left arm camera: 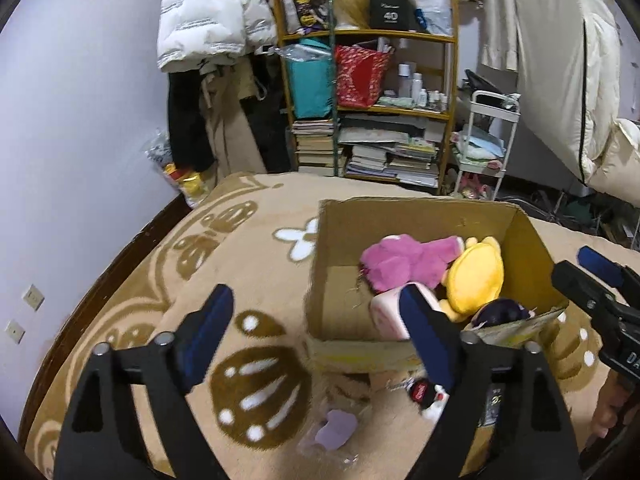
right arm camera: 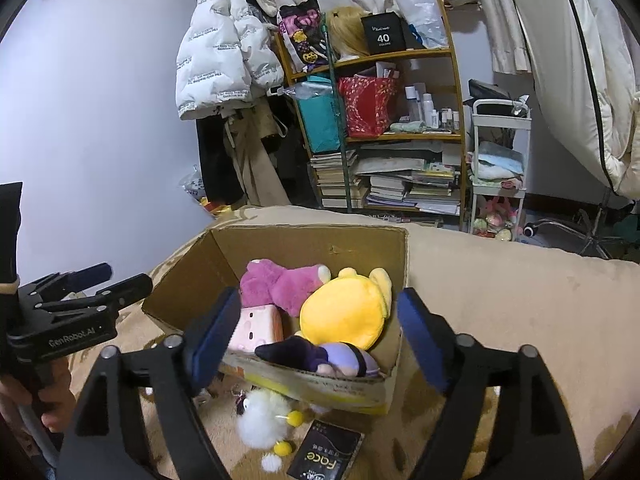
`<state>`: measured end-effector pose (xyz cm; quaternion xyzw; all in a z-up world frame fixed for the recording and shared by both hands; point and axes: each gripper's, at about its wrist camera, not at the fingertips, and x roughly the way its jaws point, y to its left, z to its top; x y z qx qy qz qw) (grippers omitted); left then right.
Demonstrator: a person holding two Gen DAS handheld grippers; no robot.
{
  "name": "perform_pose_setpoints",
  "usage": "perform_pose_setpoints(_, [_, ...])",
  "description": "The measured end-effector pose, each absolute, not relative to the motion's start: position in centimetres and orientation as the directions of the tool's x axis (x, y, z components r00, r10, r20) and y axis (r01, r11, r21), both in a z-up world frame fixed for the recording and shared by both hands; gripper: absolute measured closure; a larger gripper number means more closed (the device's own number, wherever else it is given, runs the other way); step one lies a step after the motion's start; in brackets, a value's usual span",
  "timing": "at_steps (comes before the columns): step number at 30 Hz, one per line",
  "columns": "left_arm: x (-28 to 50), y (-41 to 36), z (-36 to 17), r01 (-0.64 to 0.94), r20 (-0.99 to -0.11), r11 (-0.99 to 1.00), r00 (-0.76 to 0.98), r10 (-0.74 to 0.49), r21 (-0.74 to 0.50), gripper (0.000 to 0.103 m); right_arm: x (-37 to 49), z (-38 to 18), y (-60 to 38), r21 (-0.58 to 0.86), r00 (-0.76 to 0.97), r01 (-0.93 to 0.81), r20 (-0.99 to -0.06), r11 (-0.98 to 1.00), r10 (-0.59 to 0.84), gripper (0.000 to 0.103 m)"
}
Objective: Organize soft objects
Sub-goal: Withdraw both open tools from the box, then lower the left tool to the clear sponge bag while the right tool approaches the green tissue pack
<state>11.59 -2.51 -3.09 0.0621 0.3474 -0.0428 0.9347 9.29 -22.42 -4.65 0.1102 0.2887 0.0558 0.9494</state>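
An open cardboard box stands on a tan patterned blanket. It holds a pink plush, a yellow plush, a pale pink block plush and a dark purple plush. A white fluffy toy with yellow pompoms lies in front of the box. My left gripper is open and empty, left of the box. My right gripper is open and empty above the box's near edge.
A black "Face" packet and a lilac packet lie on the blanket near the box. Behind stand a wooden bookshelf, hanging coats, a white cart and a bare wall at left.
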Motion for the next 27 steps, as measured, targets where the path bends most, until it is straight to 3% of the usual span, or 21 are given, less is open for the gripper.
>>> perform_pose_setpoints(4, [10.7, -1.5, -2.7, 0.108, -0.673, 0.990, 0.740, -0.020, 0.090, 0.005, 8.5, -4.1, -22.1, 0.221, 0.822, -0.052, -0.545, 0.974, 0.168, 0.000])
perform_pose_setpoints(14, [9.0, -0.5, -3.2, 0.142, -0.779, 0.986, 0.626, -0.020, 0.089, 0.004, 6.0, -3.7, -21.4, 0.196, 0.782, -0.036, -0.605, 0.980, 0.150, 0.000])
perform_pose_setpoints(27, [9.0, 0.1, -5.9, 0.169, -0.883, 0.985, 0.467, -0.054, 0.029, 0.004, 4.6, -5.2, -21.2, 0.206, 0.625, -0.008, -0.763, 0.979, 0.166, 0.000])
